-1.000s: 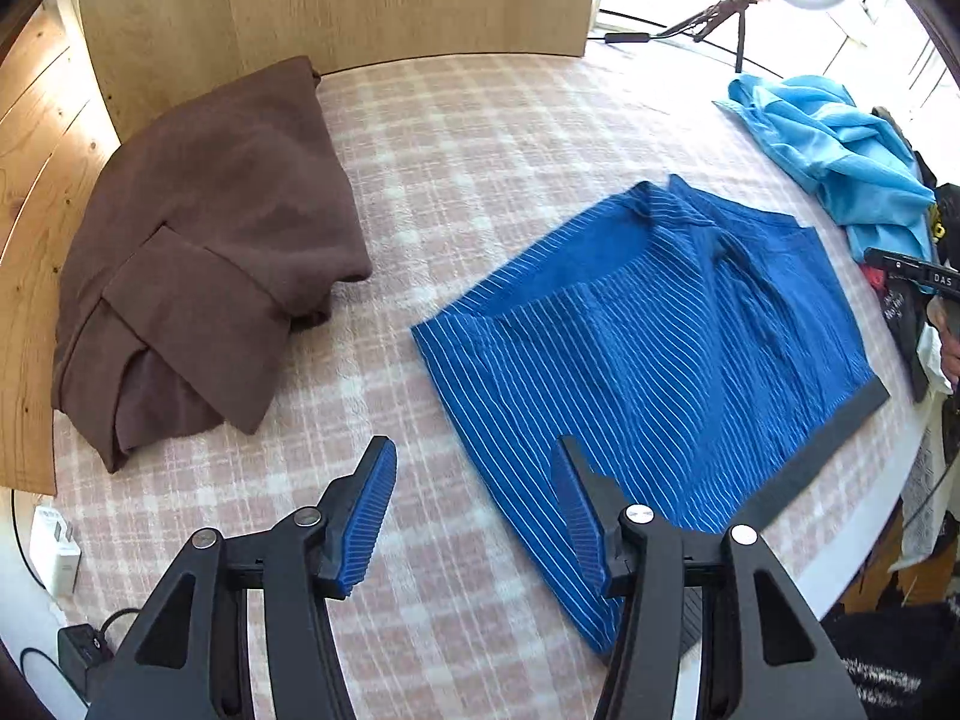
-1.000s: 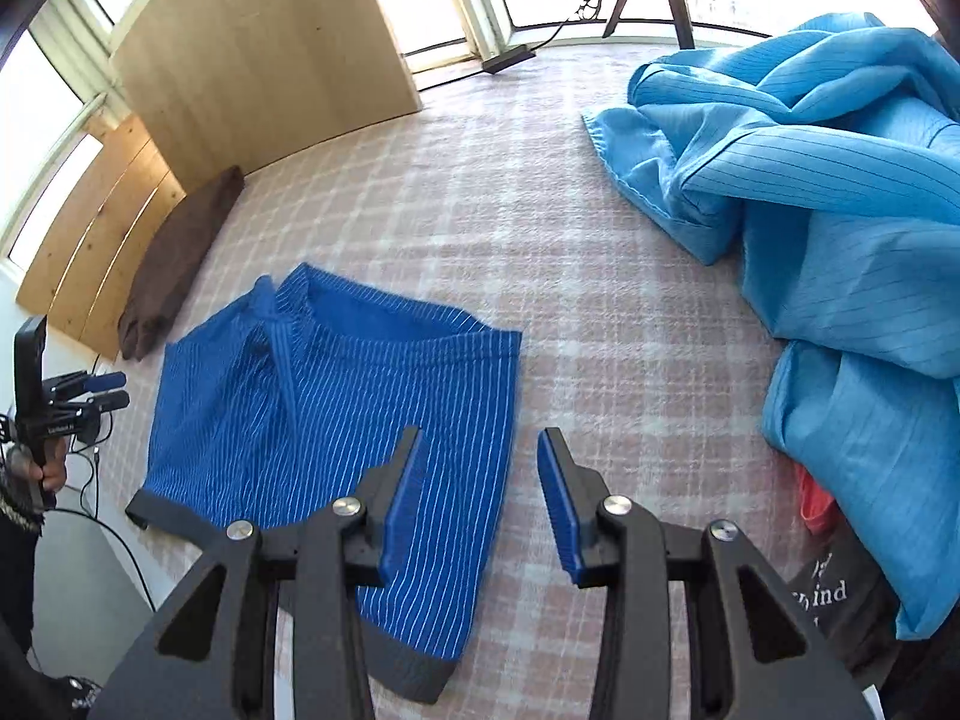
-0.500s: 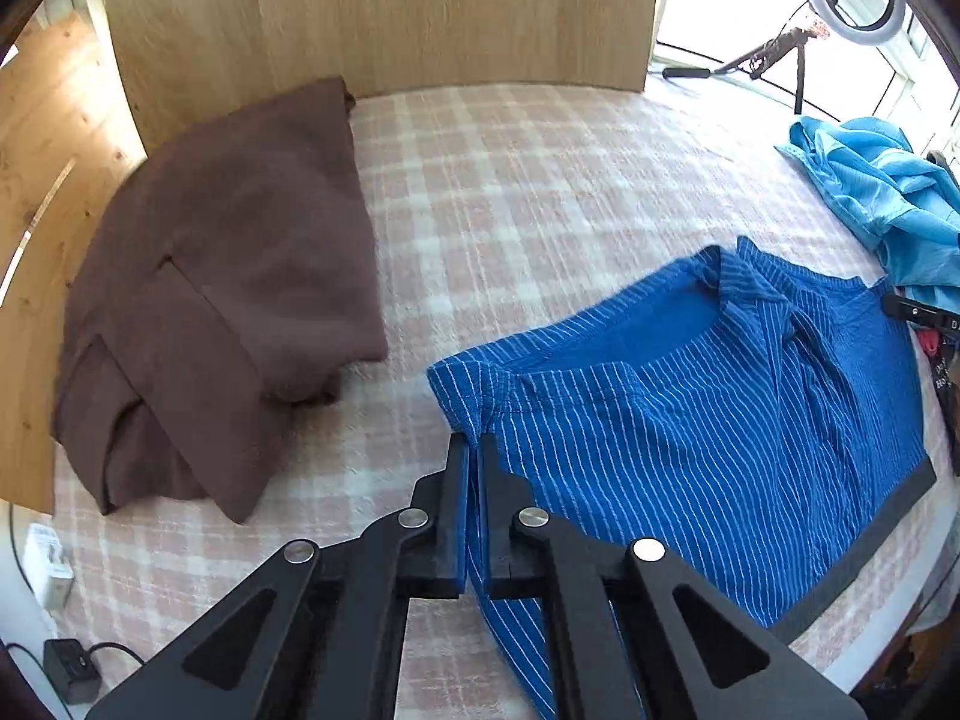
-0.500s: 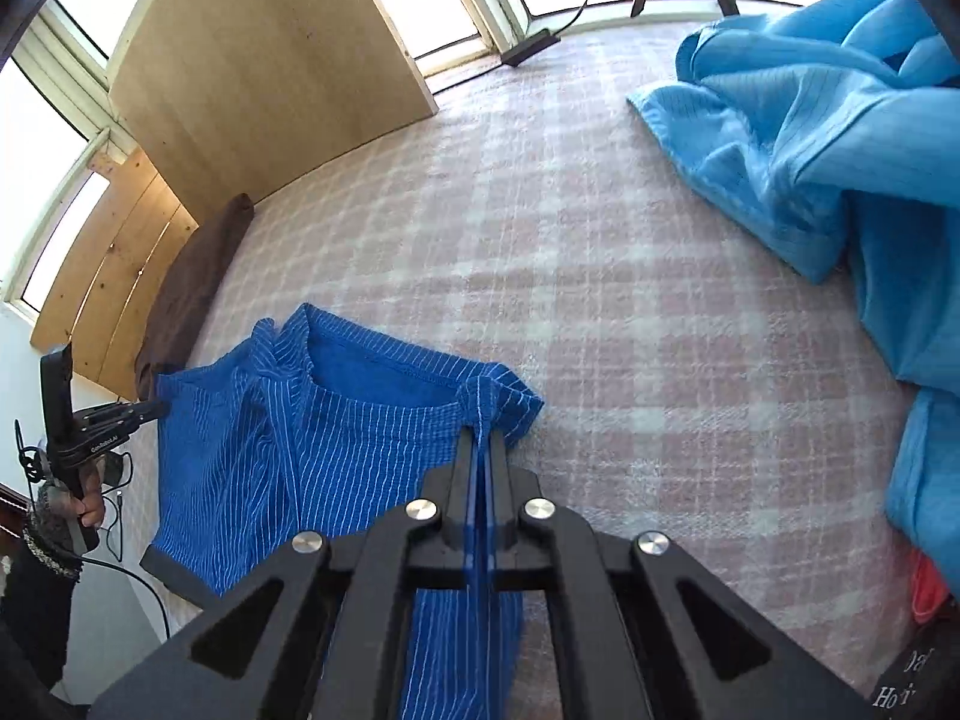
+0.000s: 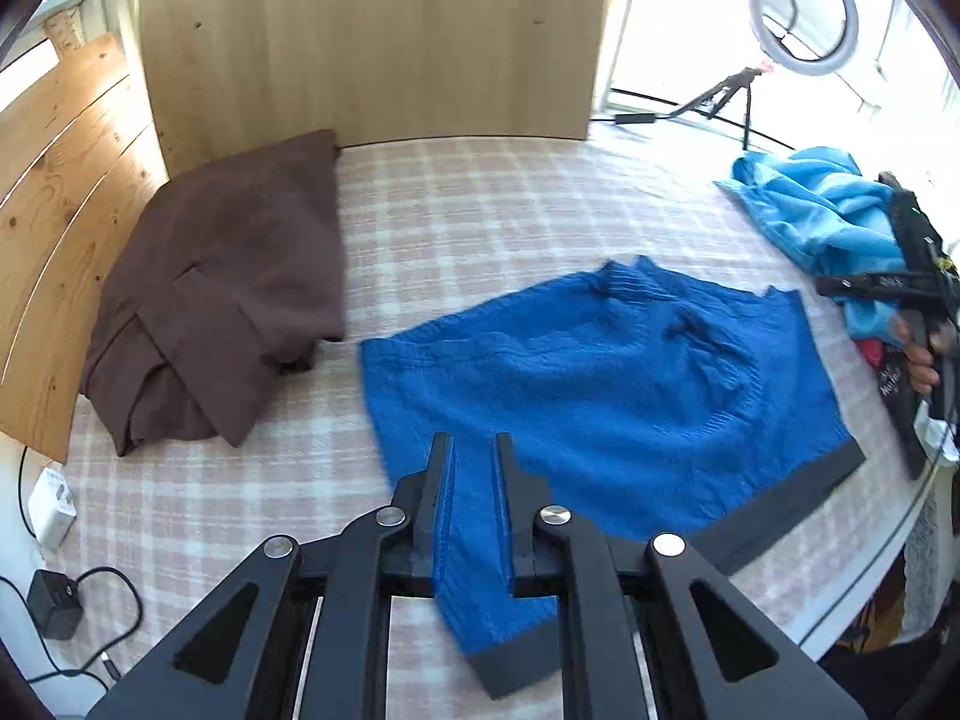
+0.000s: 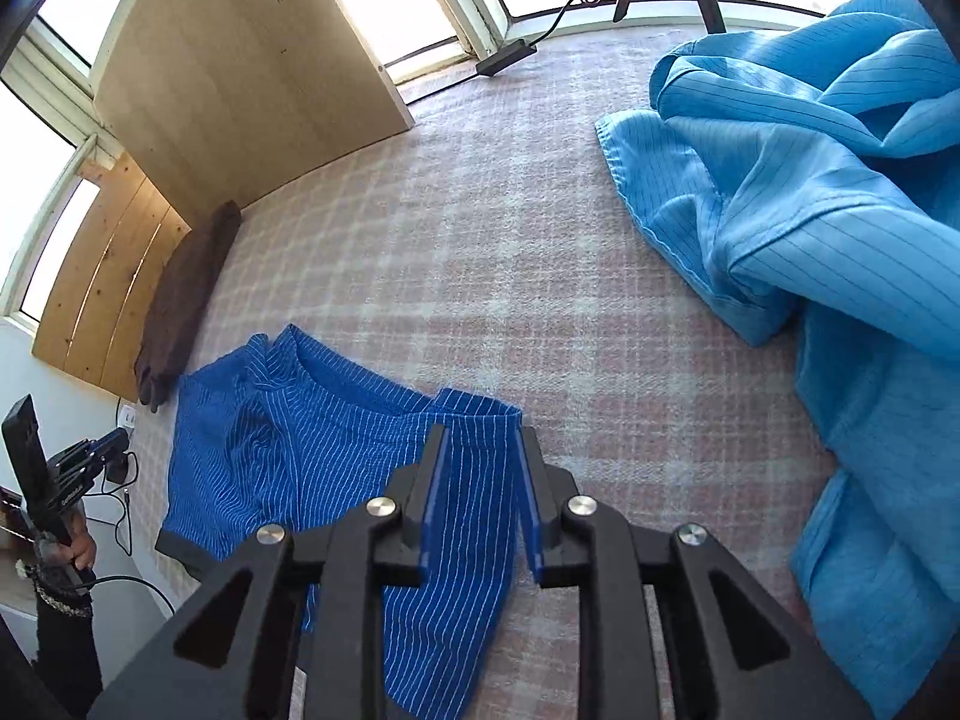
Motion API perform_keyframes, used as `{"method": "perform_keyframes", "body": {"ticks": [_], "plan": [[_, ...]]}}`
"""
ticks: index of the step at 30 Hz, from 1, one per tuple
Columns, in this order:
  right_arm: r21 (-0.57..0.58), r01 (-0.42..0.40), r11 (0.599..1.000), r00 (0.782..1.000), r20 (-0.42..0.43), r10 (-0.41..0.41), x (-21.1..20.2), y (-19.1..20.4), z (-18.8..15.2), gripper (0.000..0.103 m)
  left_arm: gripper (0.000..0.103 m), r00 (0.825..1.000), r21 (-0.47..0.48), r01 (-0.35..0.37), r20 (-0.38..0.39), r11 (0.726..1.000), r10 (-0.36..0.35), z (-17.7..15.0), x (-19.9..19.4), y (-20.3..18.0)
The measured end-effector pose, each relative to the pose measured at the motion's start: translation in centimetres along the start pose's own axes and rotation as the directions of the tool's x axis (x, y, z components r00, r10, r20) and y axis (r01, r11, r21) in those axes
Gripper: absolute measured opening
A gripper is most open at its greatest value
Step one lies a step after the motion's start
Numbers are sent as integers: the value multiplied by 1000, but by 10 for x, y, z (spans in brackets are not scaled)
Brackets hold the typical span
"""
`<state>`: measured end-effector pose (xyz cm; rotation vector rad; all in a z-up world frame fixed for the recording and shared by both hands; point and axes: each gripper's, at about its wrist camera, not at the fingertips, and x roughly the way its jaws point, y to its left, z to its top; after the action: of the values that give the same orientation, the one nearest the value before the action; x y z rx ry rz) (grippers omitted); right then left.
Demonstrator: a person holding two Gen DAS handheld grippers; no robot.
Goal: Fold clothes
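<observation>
The blue striped shorts (image 5: 600,384) lie on the plaid bed cover (image 5: 480,210). A fold of them sits between the left gripper (image 5: 474,468) fingers and the right gripper (image 6: 480,456) fingers — both narrowly parted, having just been opening; whether the pads press the cloth is unclear.

Low in the frame, the left tongs (image 5: 474,474) have just been opening, and a fold of the blue striped garment (image 5: 600,384) hangs between the parted jaws. The rest of it lies on the checked bed cover (image 5: 480,210). A folded brown garment (image 5: 222,294) sits at left, a light blue one (image 5: 816,210) at upper right.
</observation>
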<state>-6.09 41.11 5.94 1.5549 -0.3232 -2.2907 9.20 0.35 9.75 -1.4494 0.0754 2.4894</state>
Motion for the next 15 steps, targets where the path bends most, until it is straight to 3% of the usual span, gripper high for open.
{"method": "perform_keyframes", "body": {"ticks": [3, 6, 11, 13, 15], "plan": [[-59, -26, 998, 999, -43, 24, 11, -2, 7, 21, 34, 993, 111, 118, 11, 987, -120, -8, 3, -94], [-85, -91, 992, 993, -88, 84, 23, -5, 8, 22, 36, 979, 177, 201, -5, 963, -203, -13, 21, -185], [-109, -176, 978, 974, -160, 158, 40, -12, 5, 30, 42, 990, 335, 141, -23, 932, -142, -26, 51, -298], [-122, -204, 971, 968, -174, 182, 43, -12, 3, 30, 44, 999, 368, 43, 0, 929, -46, -23, 64, -319], [-131, -227, 965, 963, -179, 202, 44, -13, 3, 30, 45, 1000, 378, 0, -6, 926, 3, -20, 75, -330]]}}
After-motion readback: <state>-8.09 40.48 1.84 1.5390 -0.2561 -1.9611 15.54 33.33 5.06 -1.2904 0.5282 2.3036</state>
